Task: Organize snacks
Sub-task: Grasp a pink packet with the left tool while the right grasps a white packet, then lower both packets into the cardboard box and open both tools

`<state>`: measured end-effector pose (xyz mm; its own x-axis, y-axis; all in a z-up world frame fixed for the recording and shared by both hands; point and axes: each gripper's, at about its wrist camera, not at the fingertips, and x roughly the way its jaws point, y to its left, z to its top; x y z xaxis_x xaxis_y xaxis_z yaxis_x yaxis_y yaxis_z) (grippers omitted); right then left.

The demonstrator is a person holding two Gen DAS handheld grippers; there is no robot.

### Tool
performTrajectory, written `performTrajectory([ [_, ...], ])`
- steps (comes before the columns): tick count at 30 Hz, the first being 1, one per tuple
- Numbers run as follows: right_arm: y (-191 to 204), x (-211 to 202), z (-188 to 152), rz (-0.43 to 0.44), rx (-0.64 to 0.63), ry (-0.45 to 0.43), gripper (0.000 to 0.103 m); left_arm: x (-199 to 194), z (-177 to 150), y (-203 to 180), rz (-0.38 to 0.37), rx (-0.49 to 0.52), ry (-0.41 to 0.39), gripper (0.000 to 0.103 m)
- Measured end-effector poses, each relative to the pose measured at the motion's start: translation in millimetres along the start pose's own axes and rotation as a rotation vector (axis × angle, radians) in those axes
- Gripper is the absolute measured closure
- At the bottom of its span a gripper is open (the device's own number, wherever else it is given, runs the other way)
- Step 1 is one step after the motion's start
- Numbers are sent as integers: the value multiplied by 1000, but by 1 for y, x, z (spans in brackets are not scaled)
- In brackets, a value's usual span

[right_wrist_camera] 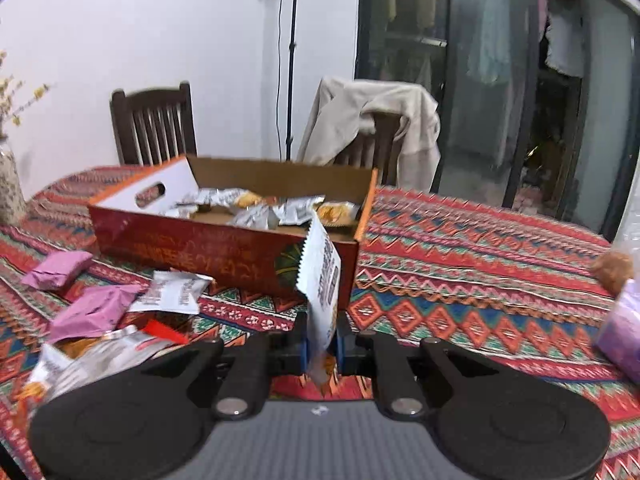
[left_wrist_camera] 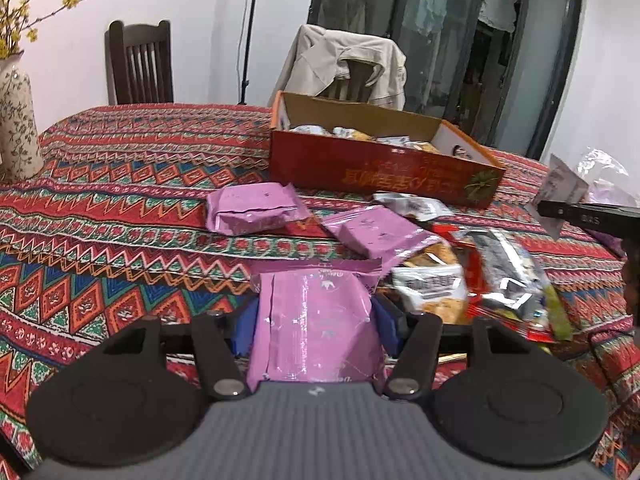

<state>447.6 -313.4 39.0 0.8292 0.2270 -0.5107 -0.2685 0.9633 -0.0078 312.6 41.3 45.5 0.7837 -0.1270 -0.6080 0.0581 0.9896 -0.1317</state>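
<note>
A patterned red tablecloth (left_wrist_camera: 120, 184) covers the table. The left gripper (left_wrist_camera: 316, 320) is clenched on a purple snack packet (left_wrist_camera: 316, 320), held flat just above the cloth. Two more purple packets (left_wrist_camera: 256, 208) lie at its 12 o'clock, beside a loose pile of silver and orange snack bags (left_wrist_camera: 480, 280) at 2 o'clock. The right gripper (right_wrist_camera: 322, 340) pinches a white snack sachet (right_wrist_camera: 322, 280) upright by its edge, in front of an open red cardboard box (right_wrist_camera: 224, 252) at 11 o'clock that holds silver-wrapped snacks (right_wrist_camera: 260, 208).
</note>
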Motion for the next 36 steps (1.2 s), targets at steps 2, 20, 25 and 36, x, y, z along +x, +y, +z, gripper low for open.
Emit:
performTrajectory([
  [2,-1,-24,-6,10,9,-30,91,-5,-1,-7,-12,3,-7,43],
  [20,5,-87,-38,161,58,-60,91,-3,26,-43,-99,60,-45,43],
  [25,8,-67,0,224,19,-83,91,32,80,-35,-127,59,-62,43],
  [36,28,91,120,357,6,44,91,153,198,-20,-112,35,-35,43],
])
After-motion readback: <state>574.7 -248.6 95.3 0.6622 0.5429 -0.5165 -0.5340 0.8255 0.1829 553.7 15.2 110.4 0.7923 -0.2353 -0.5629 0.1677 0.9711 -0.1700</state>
